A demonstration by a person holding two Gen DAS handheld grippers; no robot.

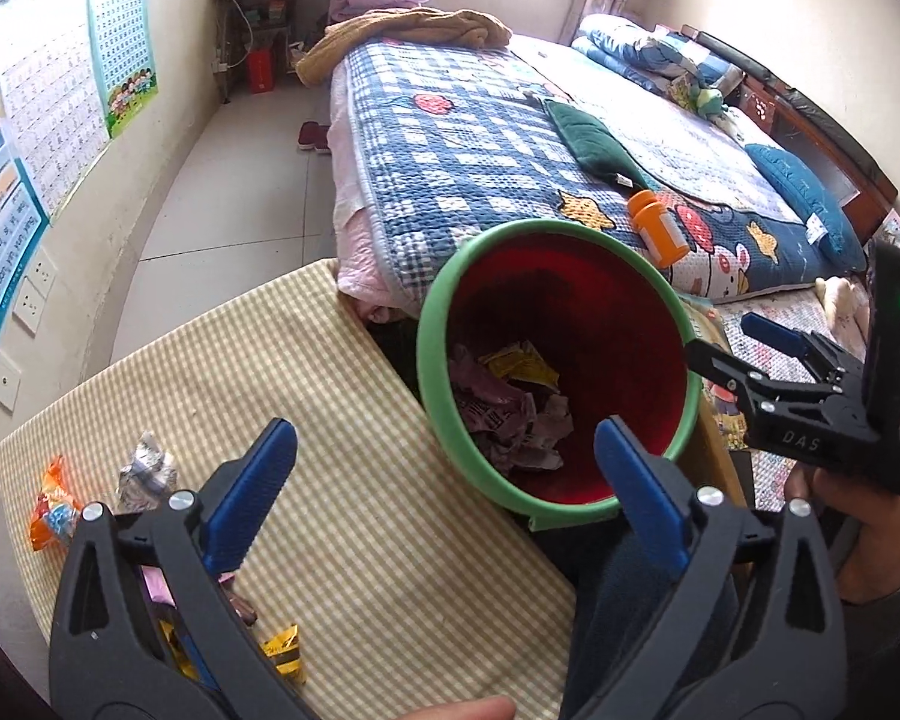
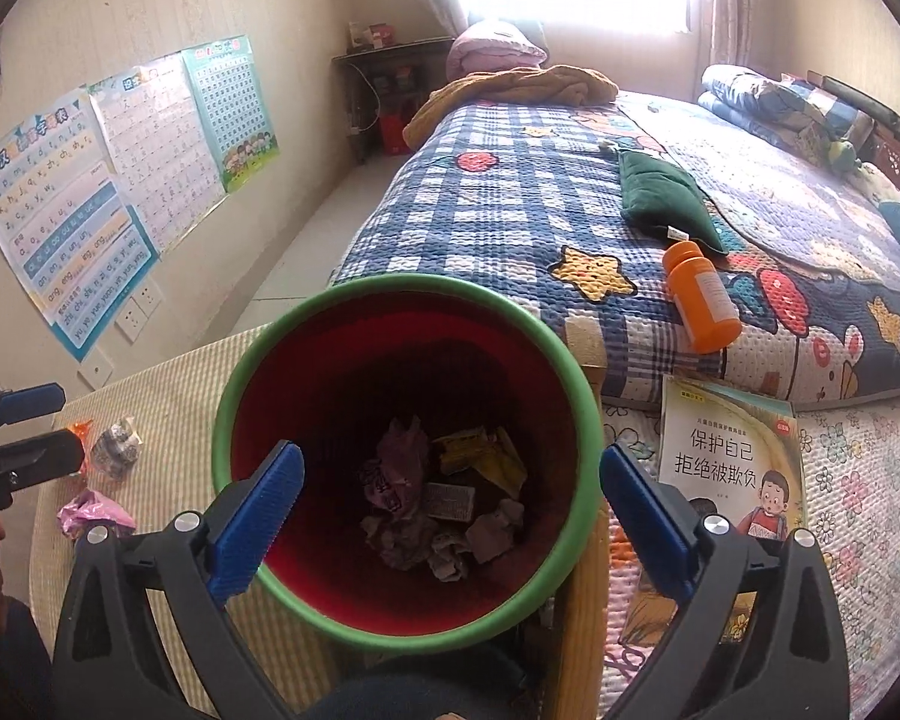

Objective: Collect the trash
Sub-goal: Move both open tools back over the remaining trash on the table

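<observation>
The left gripper (image 1: 444, 468) is seen with its jaws spread wide and nothing between them, the blue pads straddling the near rim of the trash bin (image 1: 432, 354). The right gripper (image 2: 450, 498) is likewise spread wide and empty, held above the mouth of the same bin, whose green rim and red inner wall are shown from above. Crumpled paper scraps (image 2: 426, 534) and a yellow wrapper (image 2: 480, 456) are found lying at the bin's bottom. On the checked table mat (image 1: 354, 510), at about 9 o'clock from the bin, an orange wrapper (image 1: 54, 510) and a silver wrapper (image 1: 147, 468) are left lying close together; a pink wrapper (image 2: 93, 510) is seen at 6 o'clock from them in the right wrist view, and a yellow-black wrapper (image 1: 282, 654) near the table's front edge. An orange bottle (image 2: 699, 297) is laid on the quilted bed (image 2: 510, 222), at about 2 o'clock from the bin, and a picture book (image 2: 729, 462) at 3 o'clock.
</observation>
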